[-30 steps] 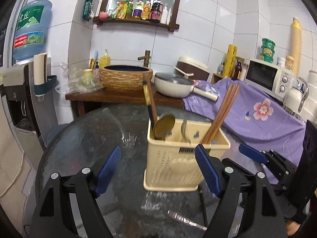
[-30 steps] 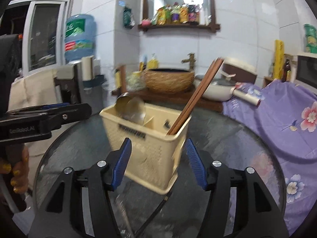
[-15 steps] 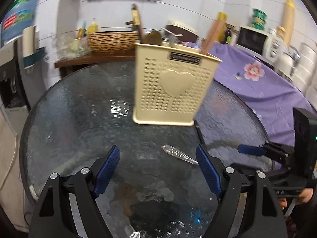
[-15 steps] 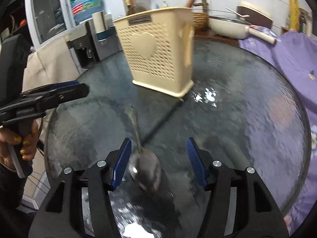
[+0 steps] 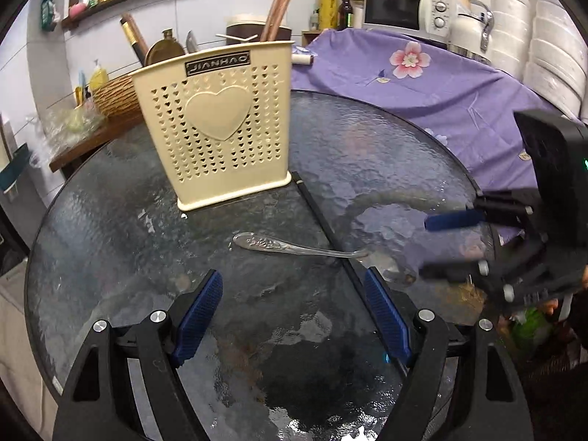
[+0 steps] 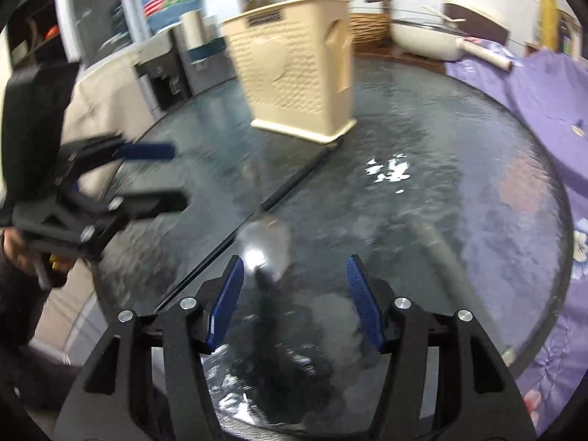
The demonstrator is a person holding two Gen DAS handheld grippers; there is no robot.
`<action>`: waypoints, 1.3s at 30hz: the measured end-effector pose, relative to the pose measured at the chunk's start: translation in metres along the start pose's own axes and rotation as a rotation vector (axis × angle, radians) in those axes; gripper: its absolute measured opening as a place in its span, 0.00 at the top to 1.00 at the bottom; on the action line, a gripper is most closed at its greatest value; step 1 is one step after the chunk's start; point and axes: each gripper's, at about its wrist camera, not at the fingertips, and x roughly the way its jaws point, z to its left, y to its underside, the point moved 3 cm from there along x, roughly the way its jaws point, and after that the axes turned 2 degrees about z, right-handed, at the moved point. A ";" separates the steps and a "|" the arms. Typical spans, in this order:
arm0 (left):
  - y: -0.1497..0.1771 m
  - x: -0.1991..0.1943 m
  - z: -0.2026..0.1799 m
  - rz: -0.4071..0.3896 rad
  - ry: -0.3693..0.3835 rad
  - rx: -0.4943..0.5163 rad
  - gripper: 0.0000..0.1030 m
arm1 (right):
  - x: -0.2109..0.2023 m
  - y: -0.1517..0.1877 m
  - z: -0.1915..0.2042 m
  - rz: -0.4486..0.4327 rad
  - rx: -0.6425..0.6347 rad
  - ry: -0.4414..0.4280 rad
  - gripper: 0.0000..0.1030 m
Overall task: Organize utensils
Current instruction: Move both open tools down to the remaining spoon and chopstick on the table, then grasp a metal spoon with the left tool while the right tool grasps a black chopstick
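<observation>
Metal spoon (image 5: 299,248) lies flat on the round glass table (image 5: 110,220), handle toward the left of the left wrist view, bowl toward the right, crossing over a black chopstick (image 5: 319,217) that runs from the near corner of the cream utensil holder (image 5: 217,125) down toward the camera. Both loose pieces sit in front of the holder, close to it but not inside. Holder stands upright and already carries wooden chopsticks (image 5: 281,7), a ladle and other handled pieces; exact compartments not readable from this angle. Change over the last second: both wrist views looked level at the holder's top, and now both look steeply down at the tabletop, so both grippers have come down toward the loose pieces. Left gripper (image 5: 294,316): fingers wide apart, nothing between them, spoon handle just ahead. Right gripper (image 6: 294,294): fingers apart, empty, spoon bowl (image 6: 266,242) just ahead of its tips; this view is motion-blurred. Judgement: approach phase for a pickup, no contact yet. Spoon and chopstick remain to be lifted and dropped into the holder. The spoon lies flat on slick glass, so it may skid on closing.
</observation>
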 end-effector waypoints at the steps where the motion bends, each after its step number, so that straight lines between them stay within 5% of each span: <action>1: 0.000 0.001 0.001 0.001 0.000 -0.004 0.25 | 0.003 0.002 0.006 0.011 -0.025 0.000 0.43; 6: -0.002 0.000 -0.007 0.005 -0.002 0.030 0.25 | 0.012 0.004 0.017 0.029 -0.092 0.073 0.41; 18: -0.018 0.033 -0.041 0.050 0.029 0.211 0.25 | 0.020 -0.024 -0.049 -0.002 0.106 0.209 0.41; 23: -0.033 0.047 -0.055 0.064 0.020 0.377 0.25 | 0.013 -0.028 -0.074 -0.024 0.236 0.105 0.41; 34: -0.039 0.072 -0.072 0.229 0.254 0.715 0.26 | 0.006 -0.026 -0.084 -0.021 0.275 0.044 0.33; 39: -0.051 0.093 -0.069 0.288 0.311 0.722 0.26 | 0.006 -0.027 -0.086 -0.017 0.278 0.028 0.33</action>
